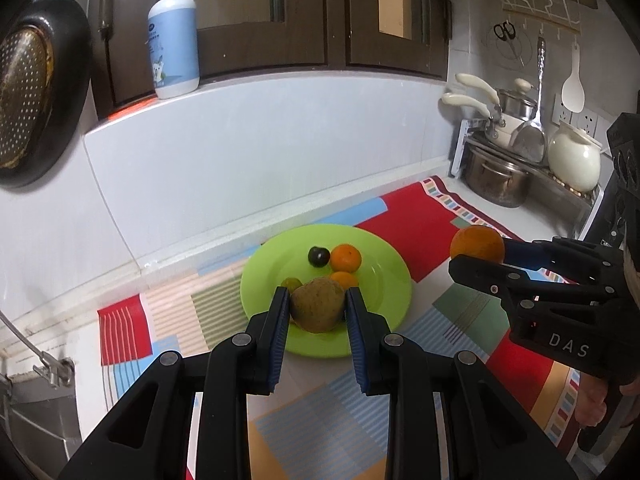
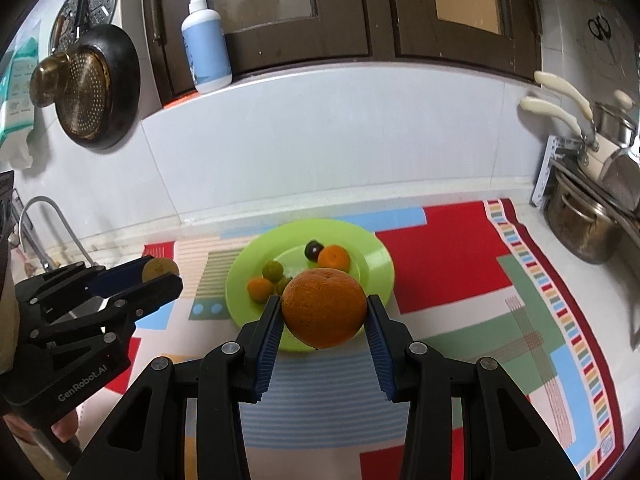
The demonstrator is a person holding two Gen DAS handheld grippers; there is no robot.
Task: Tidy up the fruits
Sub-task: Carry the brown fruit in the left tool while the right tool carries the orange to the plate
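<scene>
Patchwork-patterned cloth (image 2: 460, 280) in red, green and pale blue covers the counter across the lower half of both views; a lime-green plate (image 2: 372, 256) lies on it at centre, below the white tiled wall; the left gripper (image 1: 318, 308), at bottom centre of the left wrist view, is clamped on a brownish-green kiwi-like fruit (image 1: 317, 305), held over the near part of the plate; the right gripper (image 2: 324, 312), at bottom centre of the right wrist view, has its blue pads pressed against both sides of a large orange (image 2: 324, 308), likewise raised above the plate's near rim; each gripper with its fruit also appears at the edge of the other's view; on the plate lie a mandarin (image 2: 334, 258), a second small orange fruit (image 2: 260, 289), a small green citrus (image 2: 273, 270) and a dark plum (image 2: 313, 249); a pump bottle (image 2: 206, 46) stands on the ledge at upper left.
</scene>
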